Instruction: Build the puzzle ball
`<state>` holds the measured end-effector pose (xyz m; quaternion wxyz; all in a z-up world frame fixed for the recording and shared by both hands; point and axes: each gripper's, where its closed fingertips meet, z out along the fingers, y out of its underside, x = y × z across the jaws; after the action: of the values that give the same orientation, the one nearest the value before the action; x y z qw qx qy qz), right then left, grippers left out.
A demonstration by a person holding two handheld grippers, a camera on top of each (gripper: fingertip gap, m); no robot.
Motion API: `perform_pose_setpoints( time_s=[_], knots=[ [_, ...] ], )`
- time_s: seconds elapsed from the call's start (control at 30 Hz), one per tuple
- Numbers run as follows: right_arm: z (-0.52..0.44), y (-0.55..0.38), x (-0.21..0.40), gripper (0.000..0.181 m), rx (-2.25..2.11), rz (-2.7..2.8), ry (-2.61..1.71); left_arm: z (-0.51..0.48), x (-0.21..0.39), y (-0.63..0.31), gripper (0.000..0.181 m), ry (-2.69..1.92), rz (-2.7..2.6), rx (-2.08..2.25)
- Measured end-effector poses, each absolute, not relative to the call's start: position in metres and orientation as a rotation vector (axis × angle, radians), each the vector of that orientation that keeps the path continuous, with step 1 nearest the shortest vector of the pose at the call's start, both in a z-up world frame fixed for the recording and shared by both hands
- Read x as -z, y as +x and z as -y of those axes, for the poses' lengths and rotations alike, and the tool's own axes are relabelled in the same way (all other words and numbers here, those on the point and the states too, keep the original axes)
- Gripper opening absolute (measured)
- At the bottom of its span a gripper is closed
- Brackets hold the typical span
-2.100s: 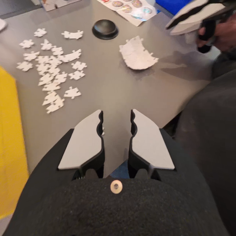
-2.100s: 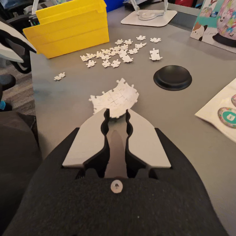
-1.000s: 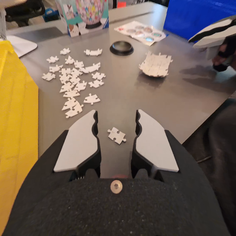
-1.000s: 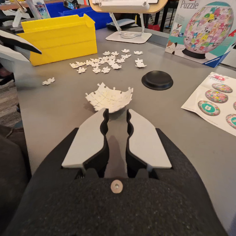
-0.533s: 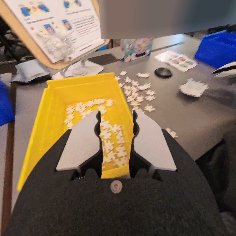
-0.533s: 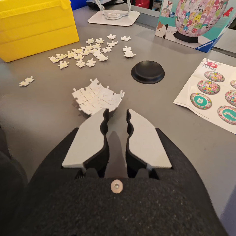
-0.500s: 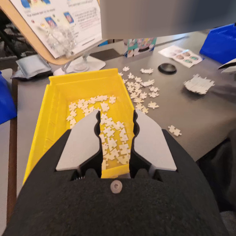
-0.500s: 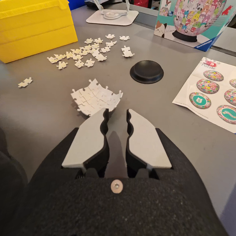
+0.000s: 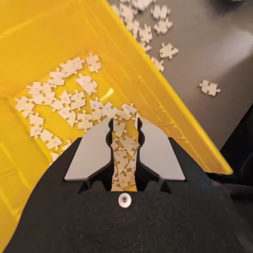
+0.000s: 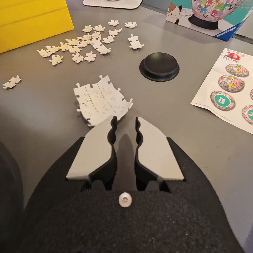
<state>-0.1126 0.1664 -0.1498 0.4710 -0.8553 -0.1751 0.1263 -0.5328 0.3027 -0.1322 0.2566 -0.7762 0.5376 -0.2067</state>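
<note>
An office or lab workstation is showing here rather than a home: a plain grey desk [image 10: 191,123] is carrying a yellow plastic parts bin [image 9: 157,95], a retail puzzle box [image 10: 205,16], a printed instruction sheet [image 10: 213,95] and a black round stand [image 10: 159,67], while the flat white base of some stand [image 10: 109,2] is sitting at the far edge.

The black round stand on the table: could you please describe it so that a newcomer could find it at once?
Start from the grey table in the right wrist view and find the curved white patch of joined pieces near its middle. Just beyond and right of it, before the printed leaflet, sits the black round stand. It is the only dark, dished disc among pale things.
</note>
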Motion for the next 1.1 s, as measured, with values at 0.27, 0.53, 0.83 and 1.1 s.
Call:
perform_pose_setpoints(
  time_s=[0.27,0.53,0.83,1.1],
  knots=[
    [-0.164,-0.105,0.143,0.025,-0.272,0.395,-2.085,-0.312,0.18,-0.53,0.028,-2.115,-1.786,0.477],
    [-0.163,-0.102,0.146,0.025,-0.286,0.376,-2.087,-0.312,0.188,-0.528,0.011,-2.051,-1.856,0.482],
    [-0.164,-0.103,0.148,0.024,-0.295,0.39,-2.087,-0.307,0.189,-0.532,0.004,-2.04,-1.868,0.448],
    [-0.163,-0.105,0.139,0.023,-0.295,0.429,-2.051,-0.312,0.149,-0.538,0.0,-2.021,-1.738,0.383]
  ],
)
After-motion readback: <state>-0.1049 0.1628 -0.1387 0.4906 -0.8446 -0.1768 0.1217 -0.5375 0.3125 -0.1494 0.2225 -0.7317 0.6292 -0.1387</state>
